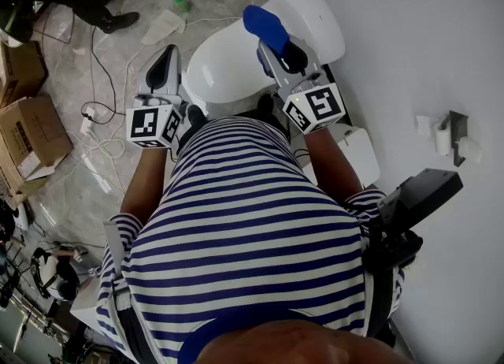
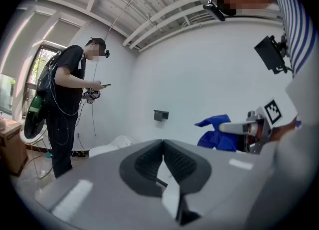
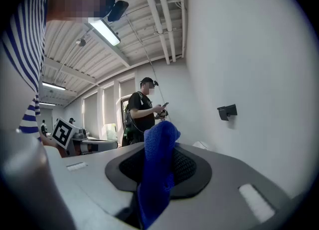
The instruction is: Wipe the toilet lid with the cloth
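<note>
The white toilet lid (image 1: 224, 63) lies closed, just ahead of the person in the striped shirt. My right gripper (image 1: 277, 46) is over the lid's right side and is shut on a blue cloth (image 1: 266, 25). In the right gripper view the cloth (image 3: 157, 169) stands up between the jaws. My left gripper (image 1: 164, 67) is held beside the lid's left edge. Its dark pads (image 2: 149, 159) are shut together with nothing between them. The left gripper view also shows the cloth (image 2: 217, 133). Both gripper views point up at wall and ceiling, so neither shows the lid.
A white wall runs along the right, with a small fitting (image 1: 453, 135) on it. A white box (image 1: 358, 150) stands by the toilet. Cardboard boxes (image 1: 31, 130) and cables (image 1: 94, 110) lie on the floor at left. A person in black (image 2: 70, 104) stands further off.
</note>
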`<action>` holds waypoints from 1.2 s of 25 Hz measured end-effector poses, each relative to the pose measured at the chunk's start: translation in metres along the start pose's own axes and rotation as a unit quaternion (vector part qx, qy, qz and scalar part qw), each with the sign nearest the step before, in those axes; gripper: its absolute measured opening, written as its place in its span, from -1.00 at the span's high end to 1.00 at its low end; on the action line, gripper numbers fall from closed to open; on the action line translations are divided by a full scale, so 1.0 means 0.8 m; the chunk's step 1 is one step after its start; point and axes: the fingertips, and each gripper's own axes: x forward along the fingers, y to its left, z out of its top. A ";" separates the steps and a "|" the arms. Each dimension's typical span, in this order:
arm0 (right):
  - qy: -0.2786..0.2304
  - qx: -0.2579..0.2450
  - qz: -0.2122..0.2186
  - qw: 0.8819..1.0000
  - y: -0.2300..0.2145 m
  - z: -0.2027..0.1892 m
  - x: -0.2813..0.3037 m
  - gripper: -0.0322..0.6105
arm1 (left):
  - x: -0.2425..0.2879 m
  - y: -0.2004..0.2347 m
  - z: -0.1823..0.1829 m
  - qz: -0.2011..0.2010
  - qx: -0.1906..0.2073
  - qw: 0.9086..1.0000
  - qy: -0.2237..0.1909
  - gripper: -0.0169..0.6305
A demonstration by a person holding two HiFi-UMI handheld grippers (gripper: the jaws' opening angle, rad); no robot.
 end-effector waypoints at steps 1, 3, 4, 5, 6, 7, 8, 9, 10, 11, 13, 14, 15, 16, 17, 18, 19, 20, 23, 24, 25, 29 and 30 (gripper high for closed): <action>0.002 0.001 0.001 1.000 -0.001 -0.001 0.000 0.57 | 0.001 -0.001 0.000 0.000 0.000 1.000 0.001 0.94; 0.005 0.002 0.002 1.000 -0.005 -0.005 0.000 0.57 | 0.005 -0.003 -0.003 0.000 0.001 1.000 0.002 0.94; 0.007 0.002 0.002 1.000 -0.009 -0.009 0.000 0.57 | 0.009 -0.004 -0.007 -0.001 0.001 1.000 0.004 0.94; 0.009 0.003 0.002 1.000 -0.014 -0.015 0.001 0.57 | 0.014 -0.005 -0.012 -0.002 0.001 1.000 0.007 0.94; 0.012 0.004 0.001 1.000 -0.021 -0.023 0.004 0.57 | 0.022 -0.006 -0.019 -0.003 0.000 1.000 0.012 0.94; 0.018 0.005 0.001 1.000 -0.029 -0.033 0.009 0.57 | 0.030 -0.004 -0.029 -0.005 -0.002 1.000 0.017 0.94; 0.026 0.008 0.000 1.000 -0.037 -0.045 0.017 0.57 | 0.039 -0.002 -0.042 -0.005 -0.004 1.000 0.024 0.94; 0.037 0.011 -0.001 0.999 -0.044 -0.061 0.025 0.57 | 0.047 0.002 -0.057 -0.005 -0.009 0.999 0.033 0.94; 0.050 0.016 -0.002 0.999 -0.051 -0.079 0.032 0.57 | 0.053 0.005 -0.075 -0.003 -0.015 0.999 0.044 0.94; 0.064 0.022 -0.003 0.998 -0.057 -0.099 0.038 0.57 | 0.059 0.008 -0.097 -0.001 -0.024 0.998 0.055 0.94; 0.089 0.037 -0.006 0.995 -0.070 -0.147 0.050 0.57 | 0.071 0.015 -0.145 0.005 -0.045 0.996 0.077 0.94; 0.100 0.044 -0.008 0.994 -0.078 -0.174 0.057 0.57 | 0.080 0.021 -0.171 0.007 -0.055 0.995 0.086 0.94; 0.109 0.050 -0.011 0.993 -0.086 -0.202 0.068 0.57 | 0.091 0.029 -0.197 0.009 -0.061 0.994 0.092 0.94; 0.117 0.054 -0.014 0.992 -0.094 -0.231 0.079 0.57 | 0.102 0.038 -0.223 0.011 -0.066 0.993 0.096 0.94; 0.125 0.057 -0.017 0.990 -0.103 -0.259 0.091 0.57 | 0.112 0.048 -0.247 0.014 -0.070 0.993 0.099 0.94; 0.133 0.058 -0.020 0.989 -0.111 -0.286 0.102 0.58 | 0.120 0.057 -0.270 0.018 -0.074 0.992 0.103 0.94; 0.143 0.059 -0.022 0.988 -0.118 -0.311 0.110 0.58 | 0.125 0.065 -0.291 0.022 -0.079 0.991 0.109 0.94; 0.155 0.060 -0.025 0.986 -0.126 -0.336 0.117 0.58 | 0.127 0.070 -0.311 0.026 -0.084 0.989 0.116 0.94; 0.194 0.047 -0.045 0.979 -0.153 -0.410 0.138 0.58 | 0.130 0.085 -0.367 0.035 -0.098 0.985 0.135 0.94; 0.207 0.036 -0.053 0.976 -0.164 -0.433 0.147 0.58 | 0.132 0.090 -0.384 0.037 -0.101 0.984 0.140 0.94; 0.221 0.023 -0.061 0.973 -0.175 -0.455 0.156 0.58 | 0.133 0.096 -0.401 0.040 -0.105 0.983 0.146 0.94; 0.272 -0.021 -0.081 0.959 -0.221 -0.539 0.195 0.58 | 0.141 0.110 -0.454 0.041 -0.112 0.979 0.165 0.94; 0.282 -0.027 -0.081 0.956 -0.231 -0.558 0.205 0.58 | 0.142 0.113 -0.462 0.040 -0.113 0.979 0.167 0.94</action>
